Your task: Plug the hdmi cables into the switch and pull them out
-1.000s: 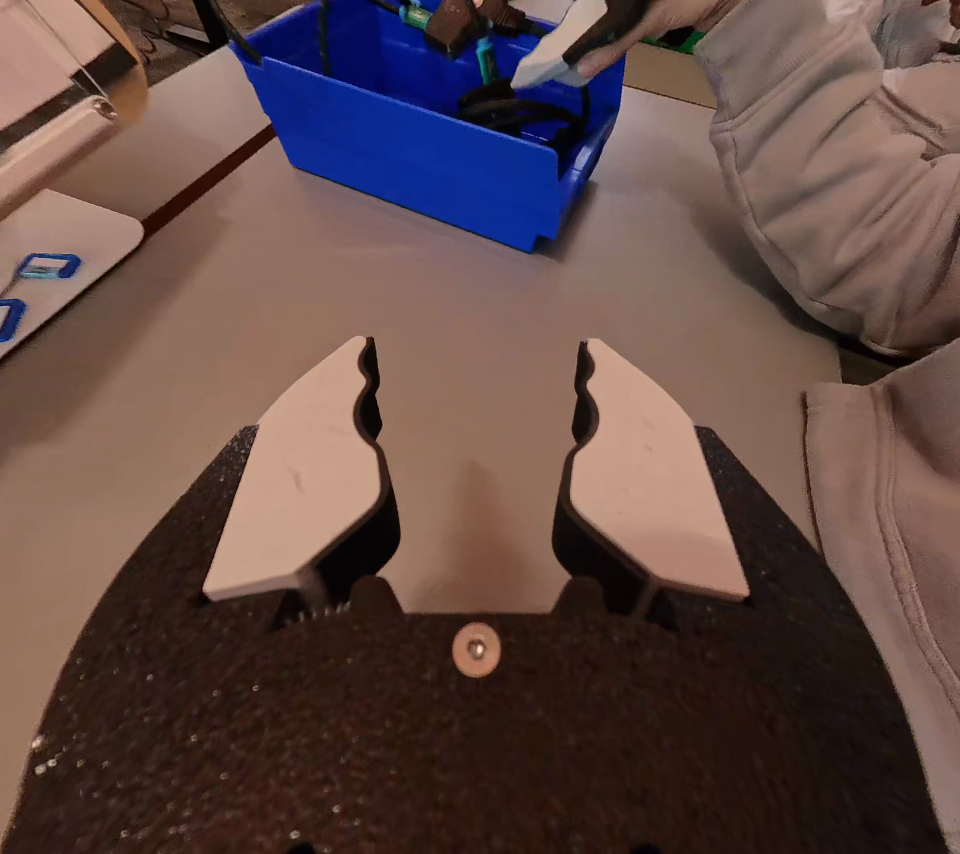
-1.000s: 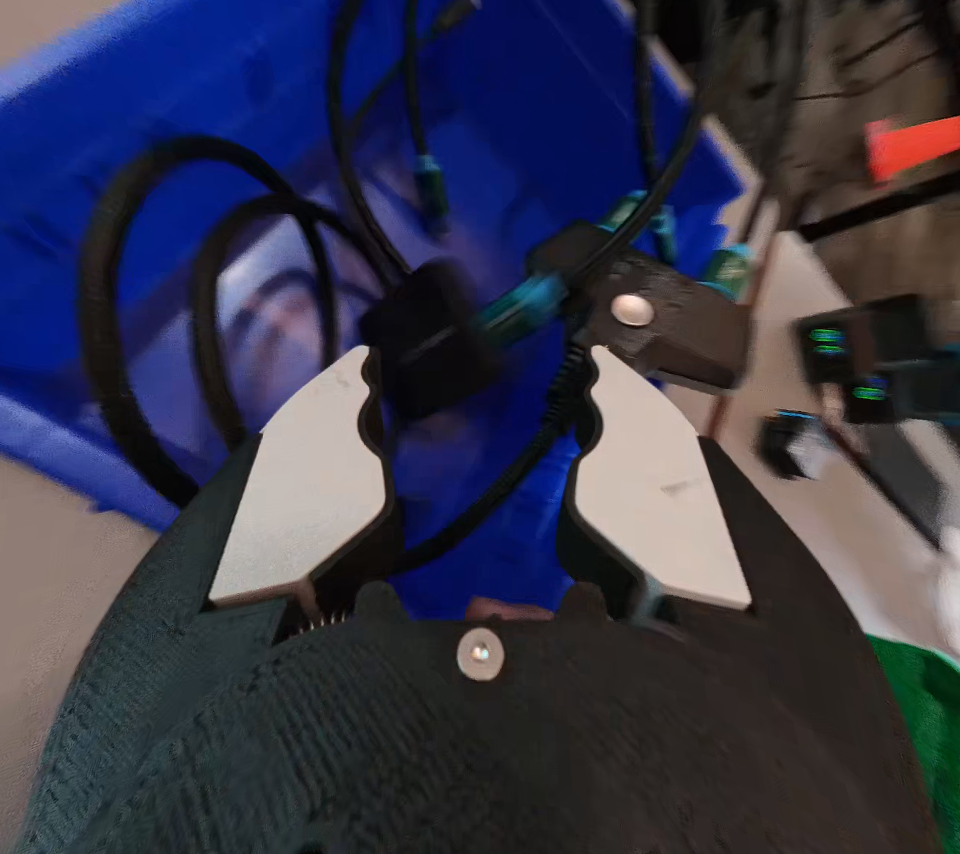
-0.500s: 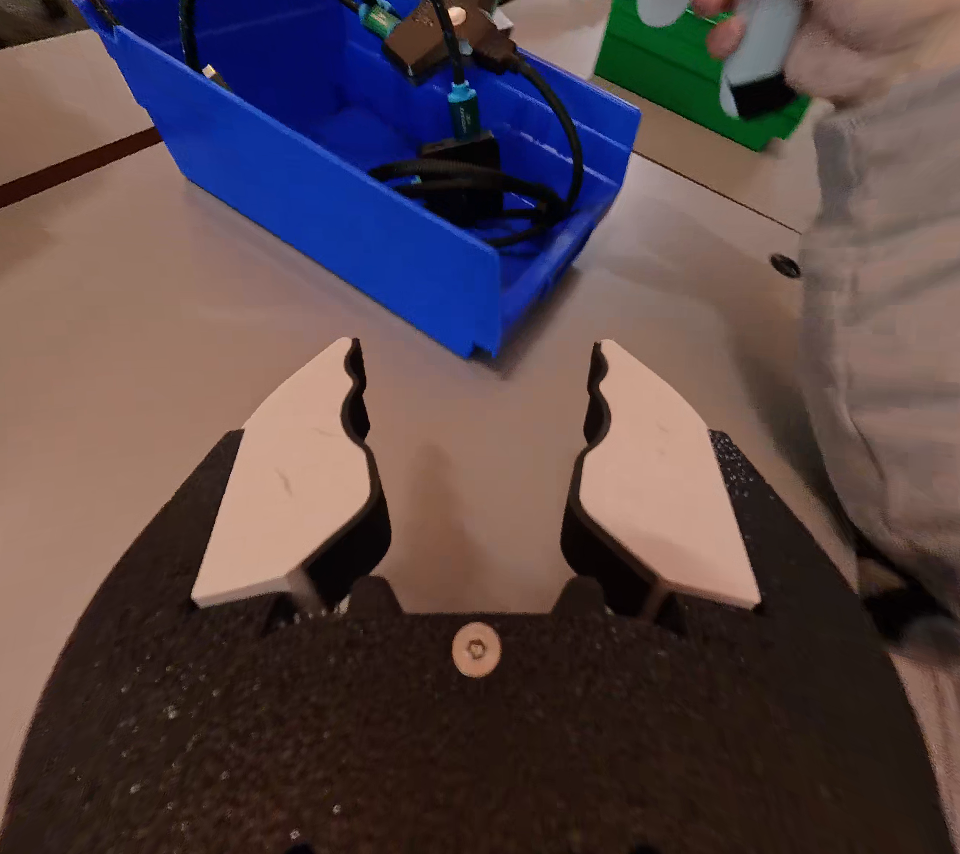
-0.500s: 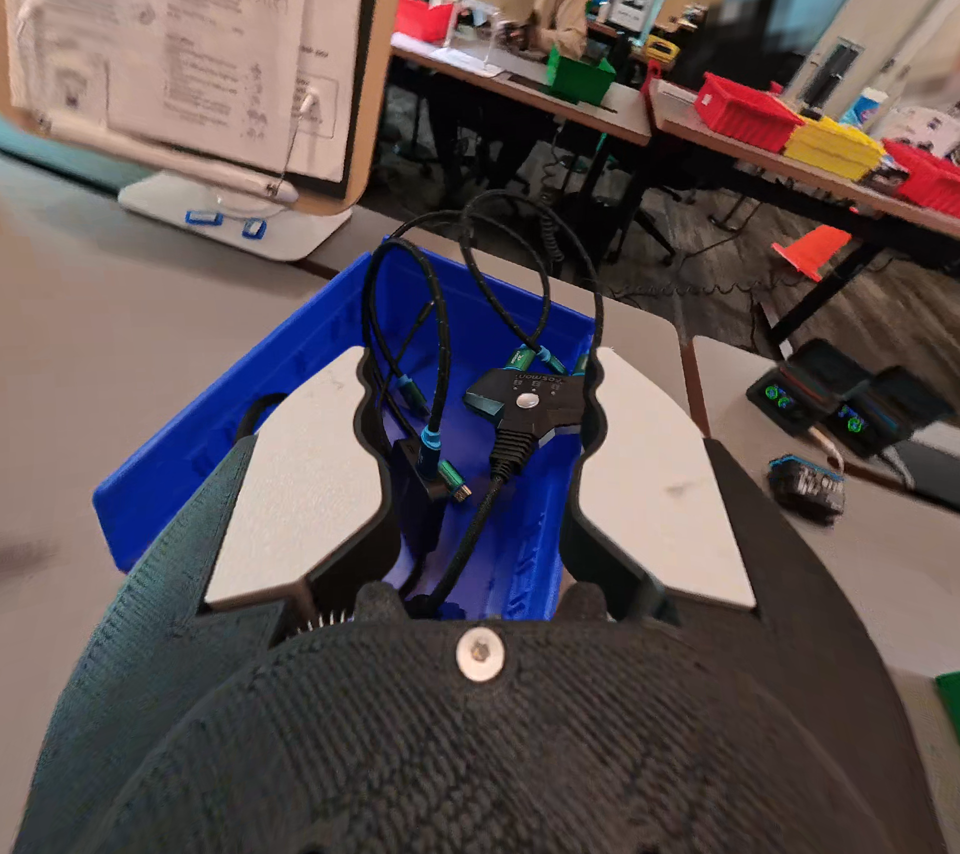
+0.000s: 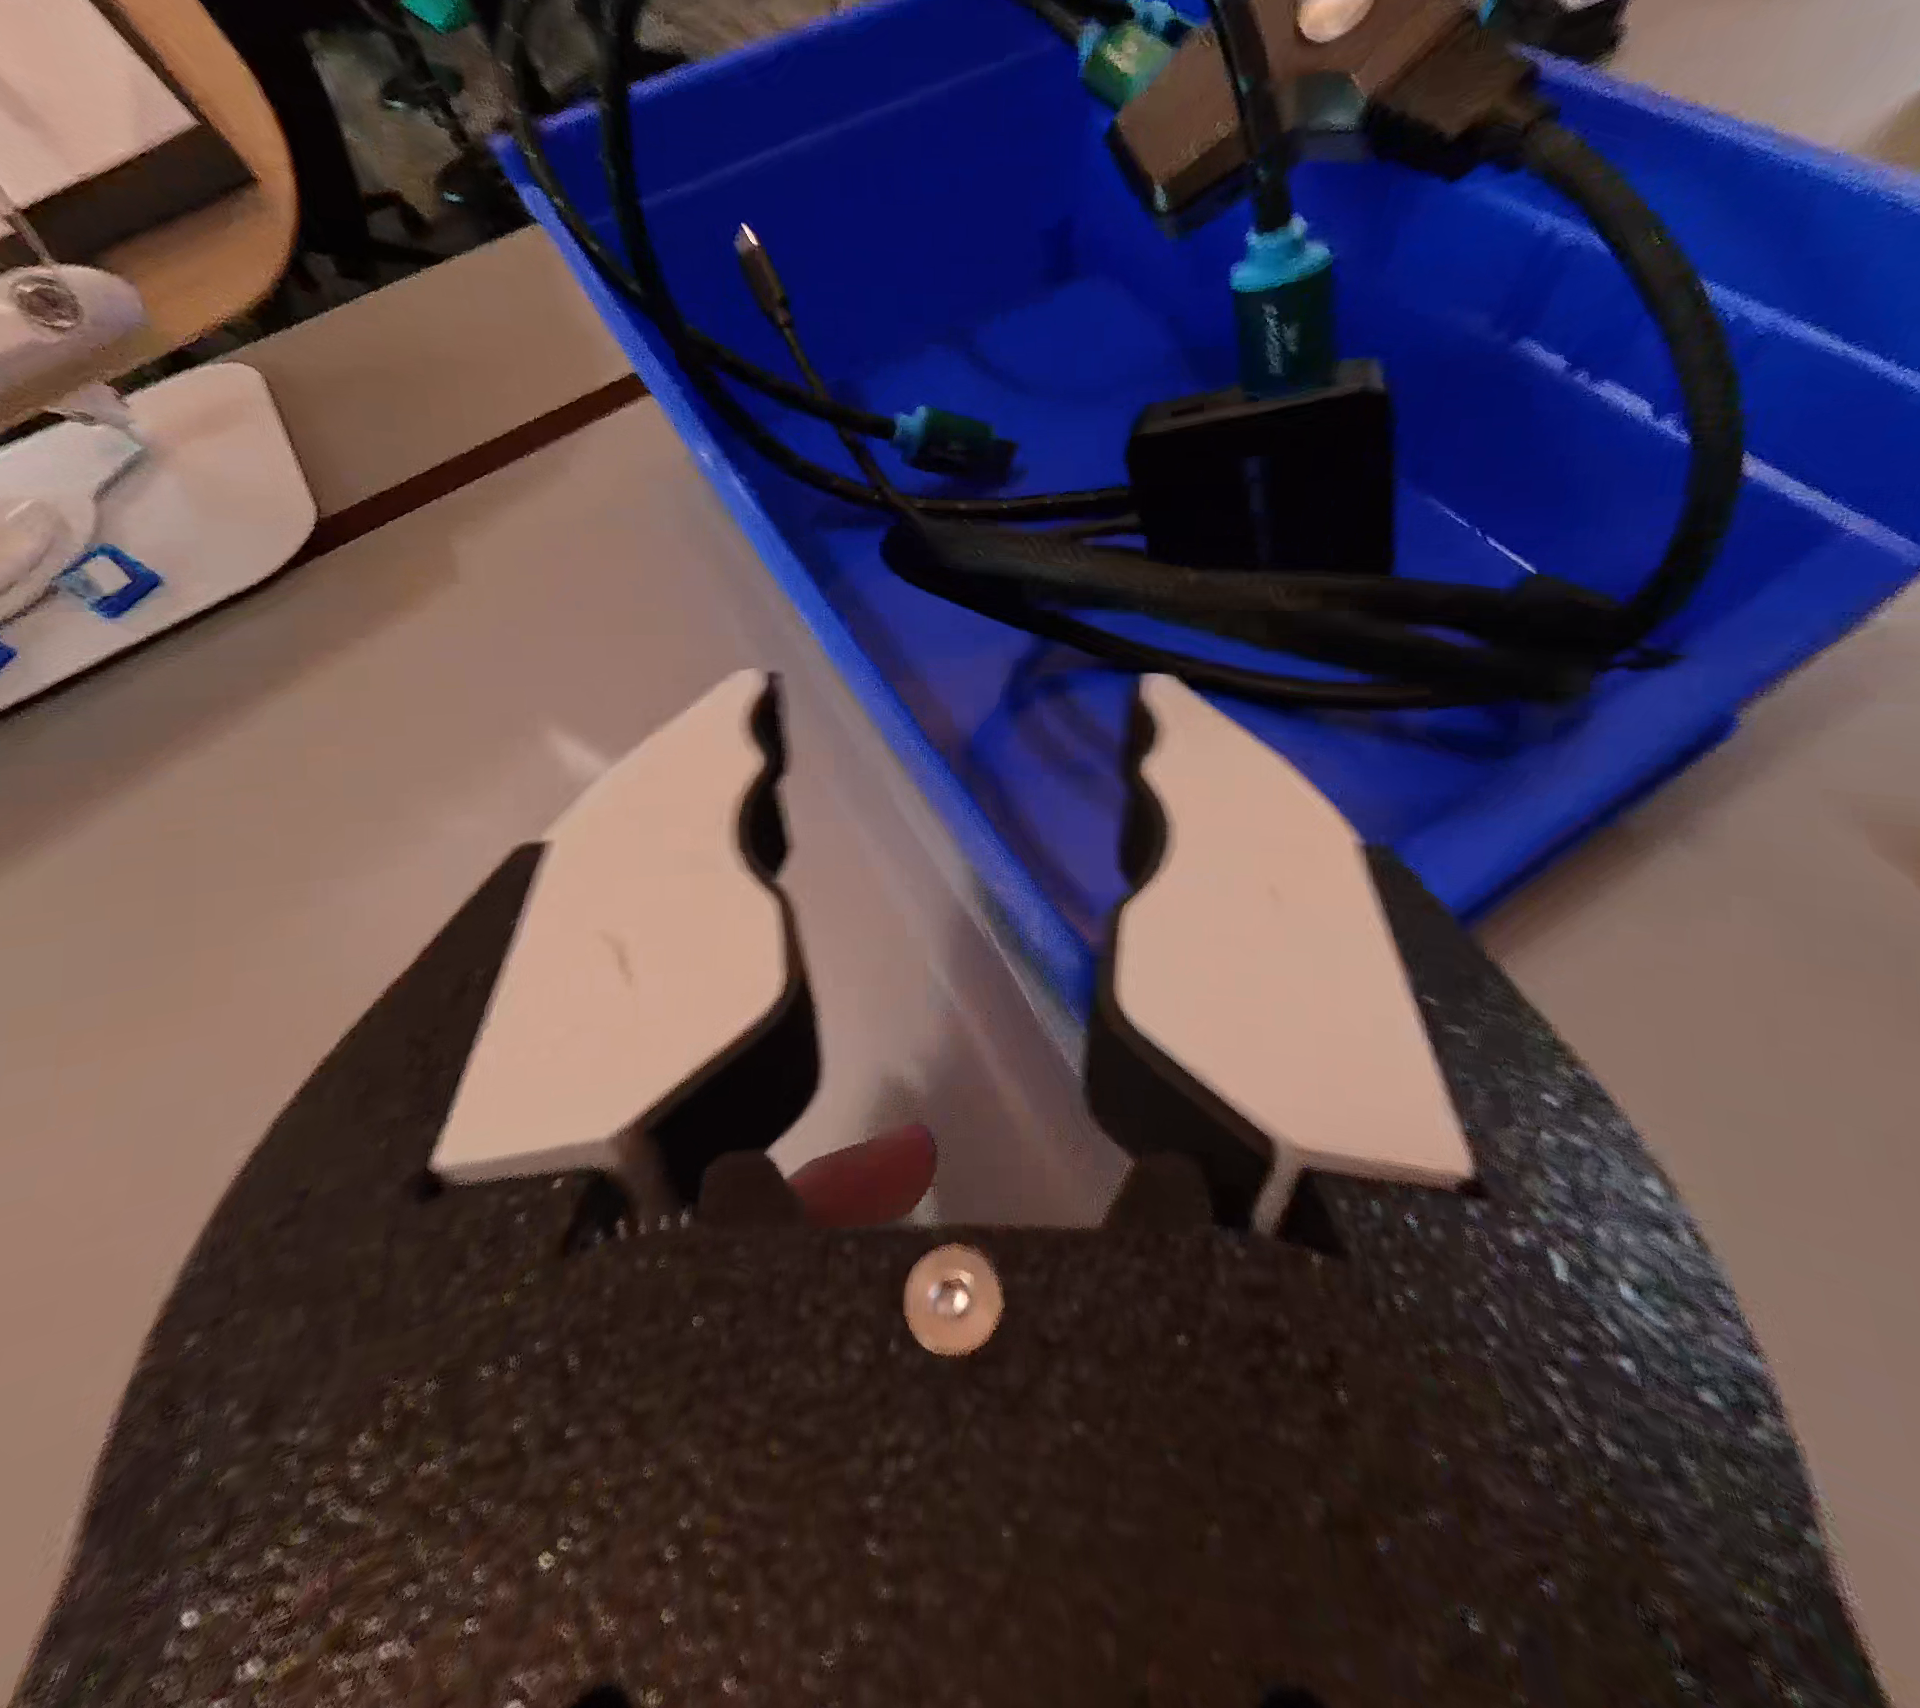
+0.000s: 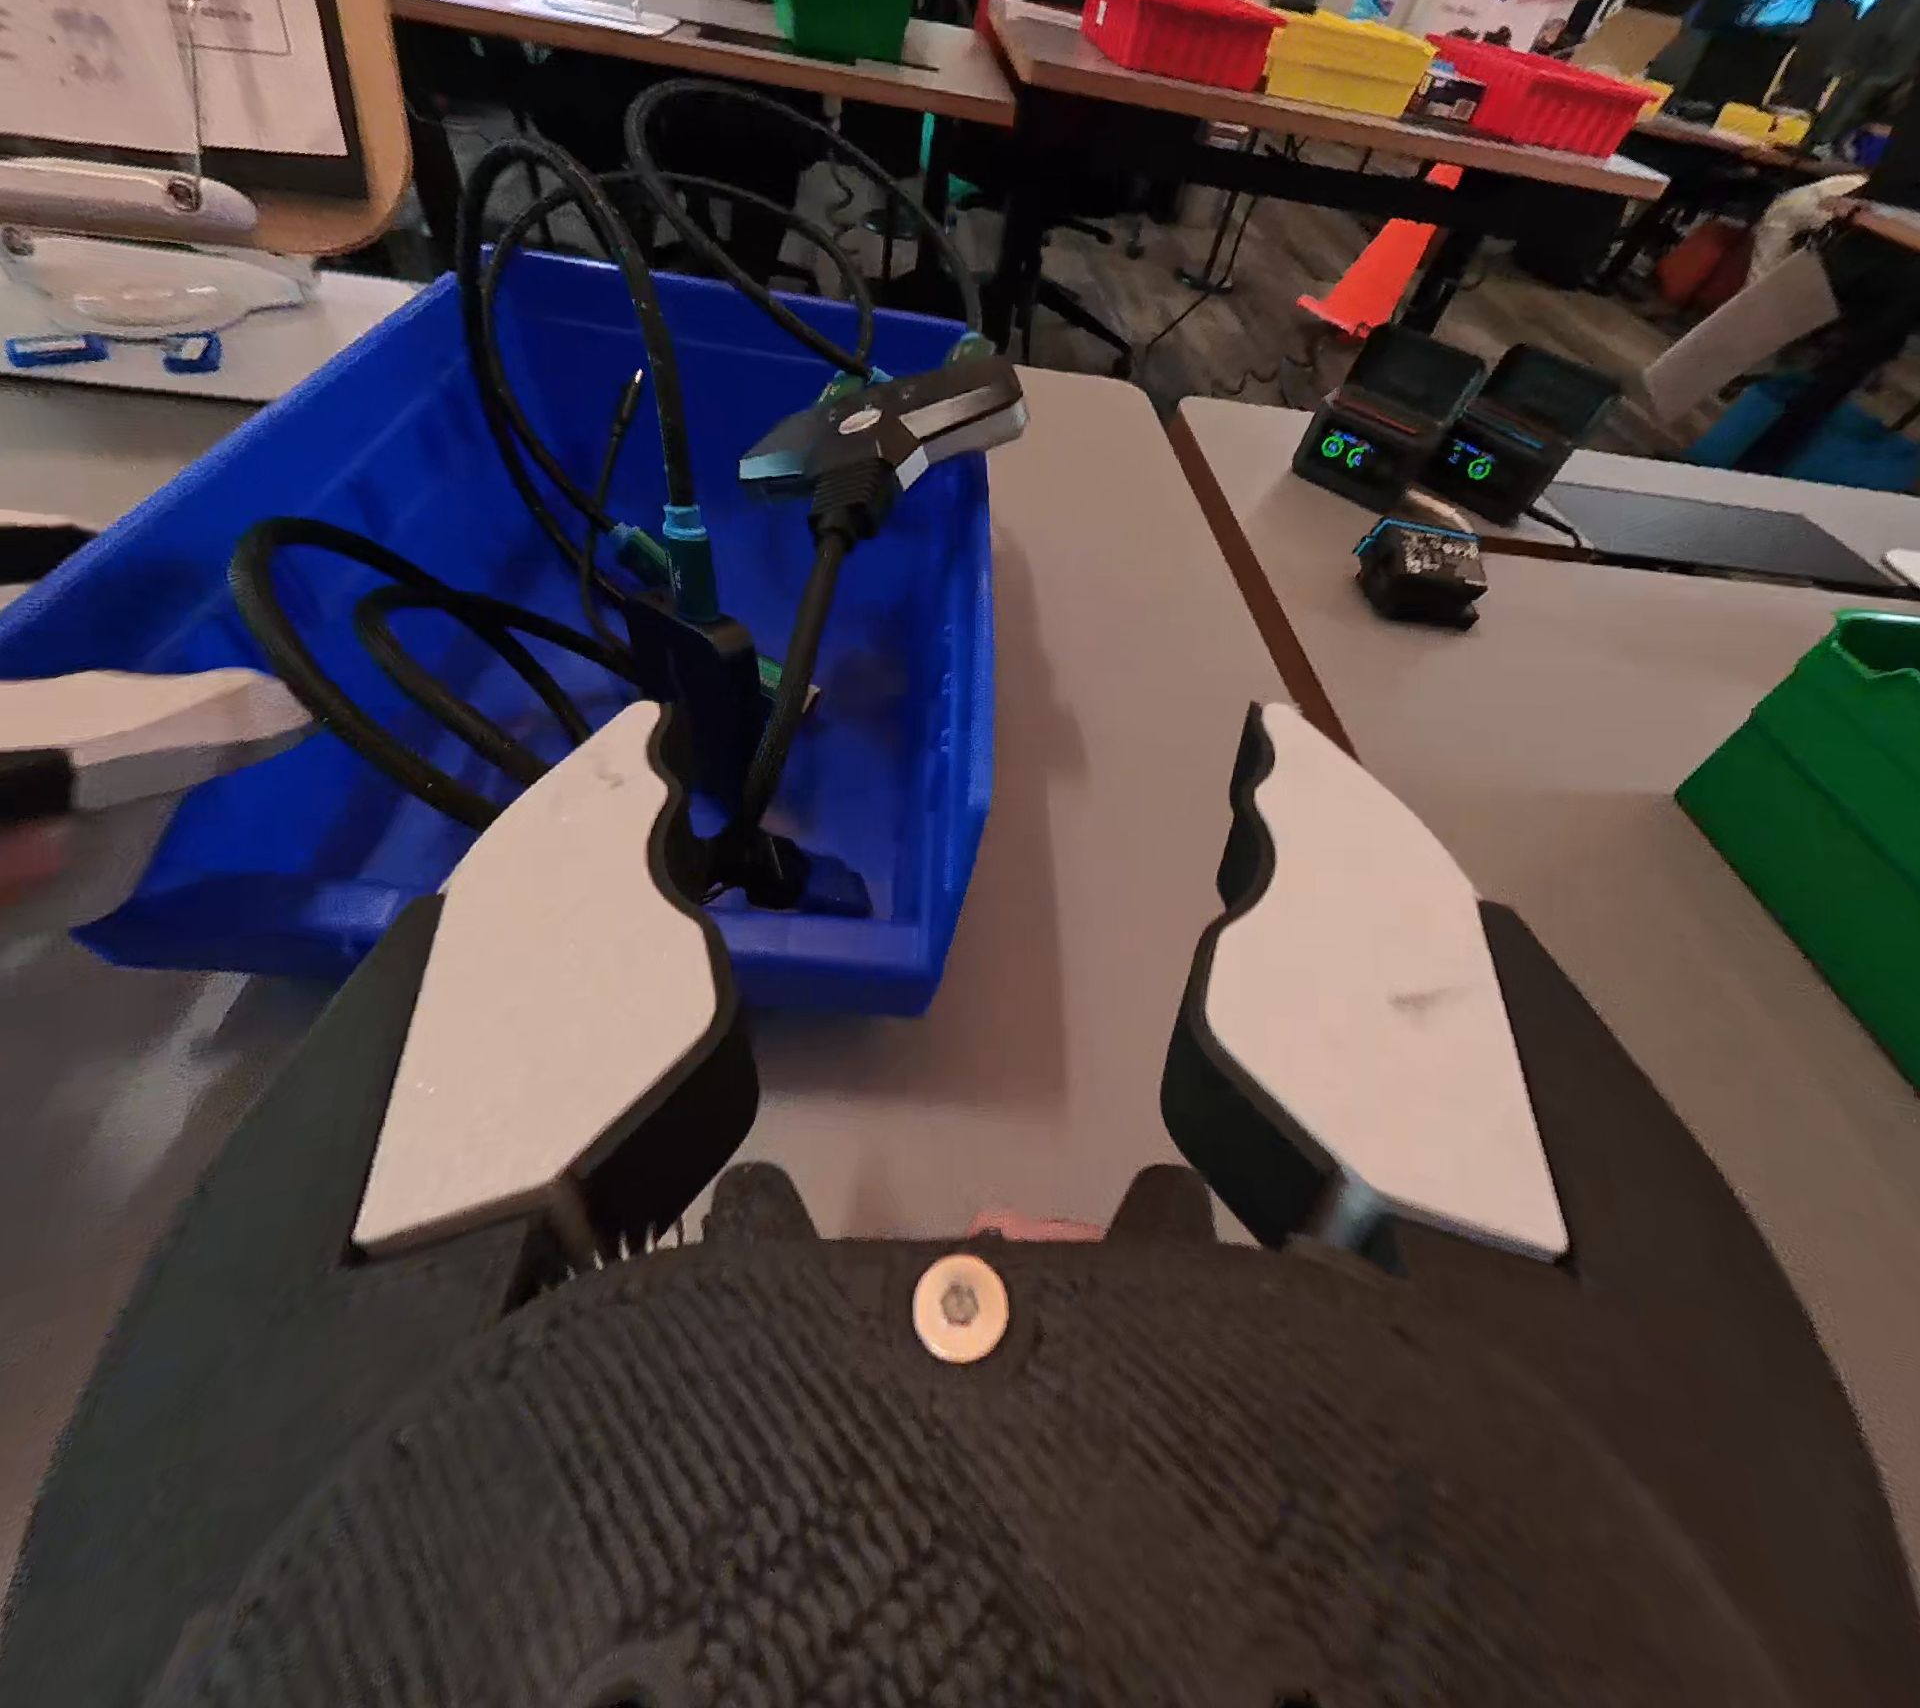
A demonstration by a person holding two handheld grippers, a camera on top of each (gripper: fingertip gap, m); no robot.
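A blue bin [image 5: 914,131] on the grey table holds black braided HDMI cables [image 5: 1247,609]. The black switch [image 5: 1340,6] with a silver button rests at the bin's far rim, with teal plugs in it. A small black box [image 5: 1262,479] lies inside with a teal plug [image 5: 1283,318] in its top, and a loose teal plug [image 5: 951,443] lies near it. My left gripper [image 5: 951,723] is open and empty over the bin's near wall. My right gripper [image 6: 956,744] is open and empty just right of the bin [image 6: 312,879], short of the switch [image 6: 883,427].
A green bin [image 6: 1818,785] stands at the right on the table [image 6: 1091,619]. Black charger boxes [image 6: 1444,432] sit on the adjoining table. A white stand base [image 5: 156,505] and a paper holder are at the left. The left gripper's fingers [image 6: 135,723] show beside the bin.
My left gripper has moved up to the bin and its jaws have narrowed a little. My right gripper has drawn back from the bin, shifted right, and opened wider.
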